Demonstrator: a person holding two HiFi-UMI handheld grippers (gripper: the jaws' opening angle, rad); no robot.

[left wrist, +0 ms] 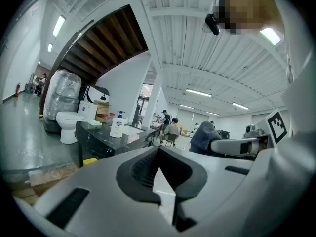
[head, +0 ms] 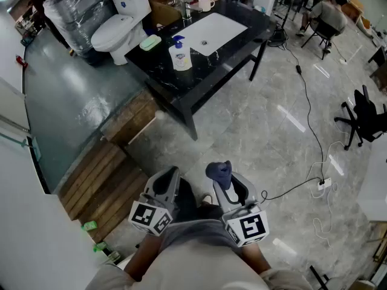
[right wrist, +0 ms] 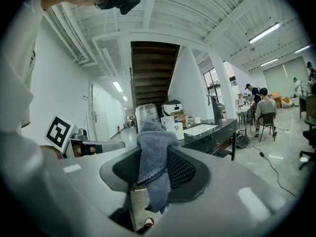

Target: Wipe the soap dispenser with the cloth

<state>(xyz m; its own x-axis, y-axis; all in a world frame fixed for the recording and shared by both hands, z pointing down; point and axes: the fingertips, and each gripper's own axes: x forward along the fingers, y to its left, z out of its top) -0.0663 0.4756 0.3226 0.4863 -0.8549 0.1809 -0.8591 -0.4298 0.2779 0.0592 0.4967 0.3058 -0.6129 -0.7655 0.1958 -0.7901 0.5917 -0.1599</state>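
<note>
The white soap dispenser [head: 179, 54] with a blue pump stands on the black table [head: 181, 83], far ahead of both grippers; it shows small in the left gripper view [left wrist: 117, 125] and in the right gripper view [right wrist: 178, 128]. My right gripper [head: 225, 177] is shut on a blue-grey cloth [head: 219, 171], which sticks up out of the jaws [right wrist: 152, 157]. My left gripper [head: 170, 174] is beside it, held low near the person's body, with its jaws shut and nothing between them [left wrist: 159, 154]. Both point roughly level toward the table.
A white sink basin [head: 214, 32] is set in the table, with a green sponge [head: 150, 42] and a mug [head: 205, 3] nearby. A toilet [head: 121, 26] stands behind. Wooden steps [head: 115, 168] lie left; cables [head: 308, 132] and an office chair [head: 366, 116] right.
</note>
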